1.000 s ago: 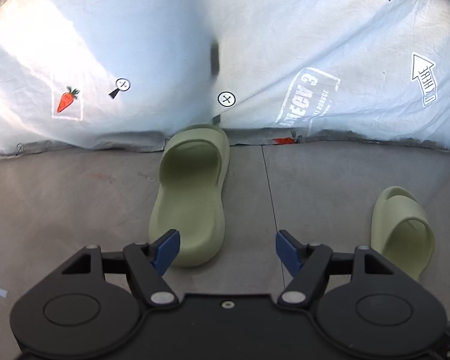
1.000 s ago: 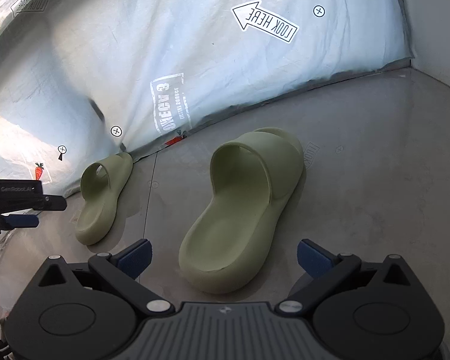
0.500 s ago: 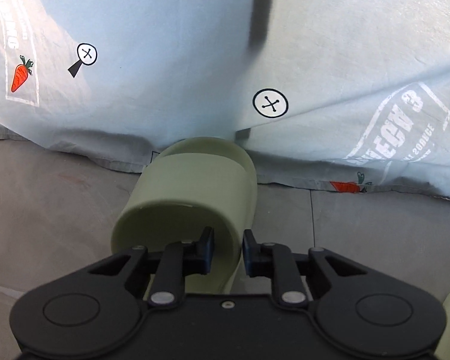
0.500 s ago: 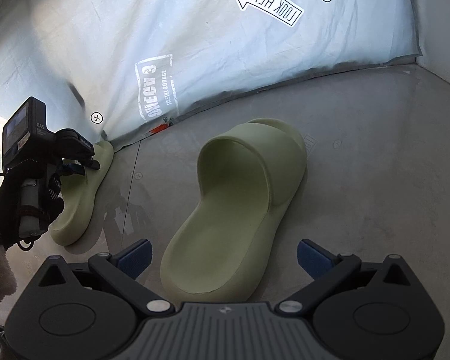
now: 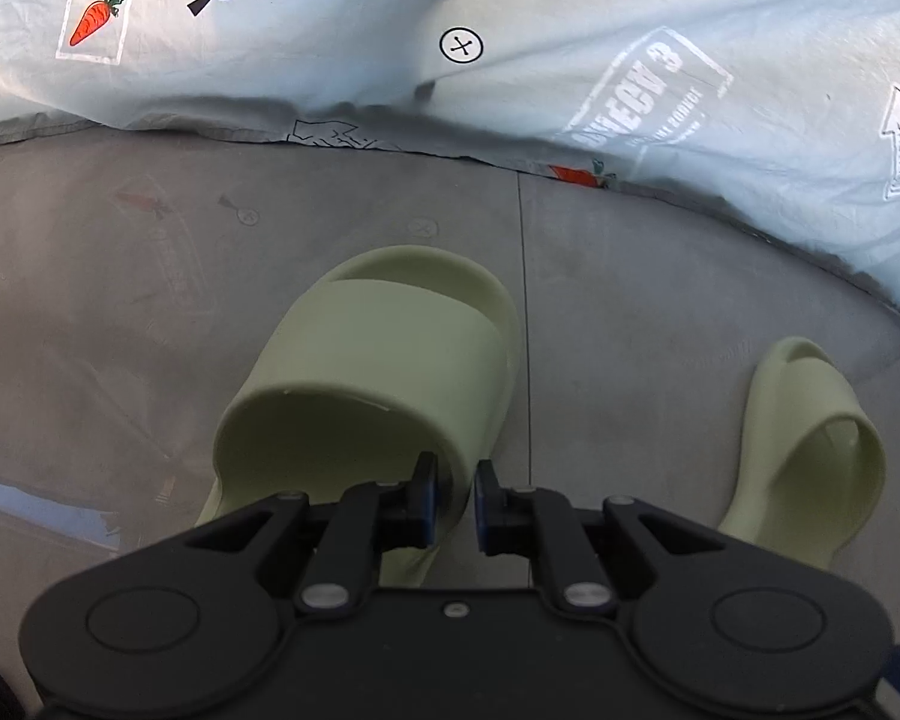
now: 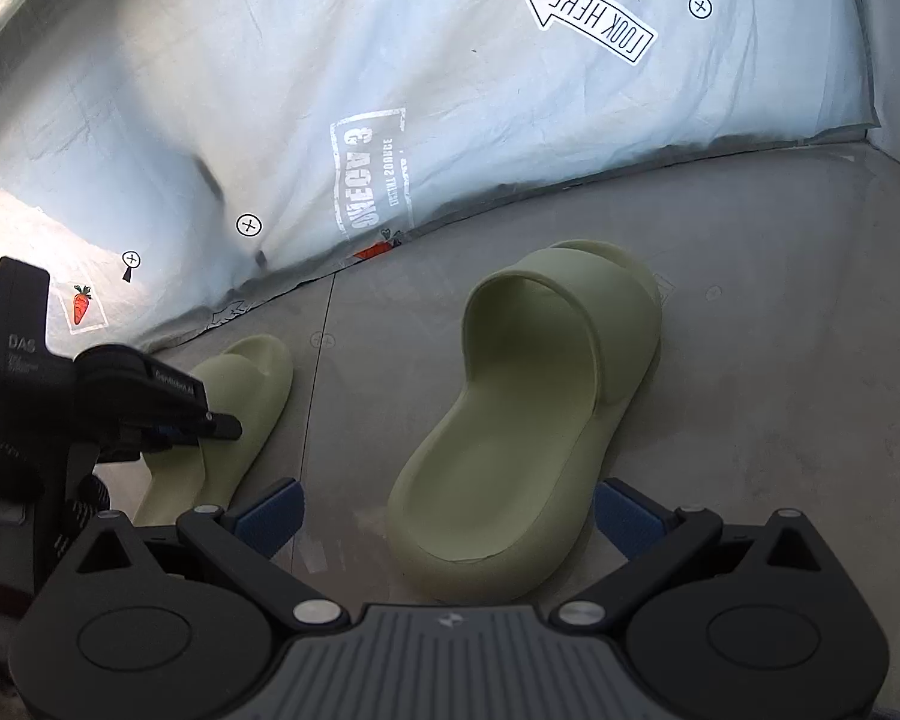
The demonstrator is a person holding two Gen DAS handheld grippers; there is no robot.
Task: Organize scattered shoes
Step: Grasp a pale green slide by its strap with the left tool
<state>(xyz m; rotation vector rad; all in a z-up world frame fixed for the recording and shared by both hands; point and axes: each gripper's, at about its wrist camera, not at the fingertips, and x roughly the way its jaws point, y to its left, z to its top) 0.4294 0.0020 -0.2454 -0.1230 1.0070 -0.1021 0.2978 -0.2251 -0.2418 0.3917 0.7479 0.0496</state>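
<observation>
Grey tiled floor (image 5: 660, 312) below, crinkled pale blue printed sheet (image 5: 330, 30) hung behind, marked with a carrot, crosshair circles and a "LOOK HERE" arrow. Left gripper (image 5: 452, 495) at lower centre of the left wrist view, clamped on the right-hand edge of the strap of one sage-green moulded foam slide sandal (image 5: 384, 360), one pad inside the strap opening and one outside; jaws just closed, with that strap wall between them. Sandal at centre frame, toe toward the sheet; whether lifted off the floor or touching it, impossible to tell. Same gripper visible at left of the right wrist view (image 6: 174, 426), held by a dark-gloved hand (image 6: 12, 480). Second matching sage-green slide sandal (image 6: 528, 420) flat on the floor at centre of the right wrist view, toe toward the upper right, well apart from the first; also seen at right edge of the left wrist view. Right gripper (image 6: 447, 513) with blue-padded jaws wide apart, either side of that sandal's heel, not touching. Both sandals one-piece, matte, thick-soled, with a broad arched strap and open toe. Probably light, springy and a little grippy, so not fragile; likely to flex under a pinch. Best hold judged to be the strap edge or the heel rim, both thin enough for the pads.
</observation>
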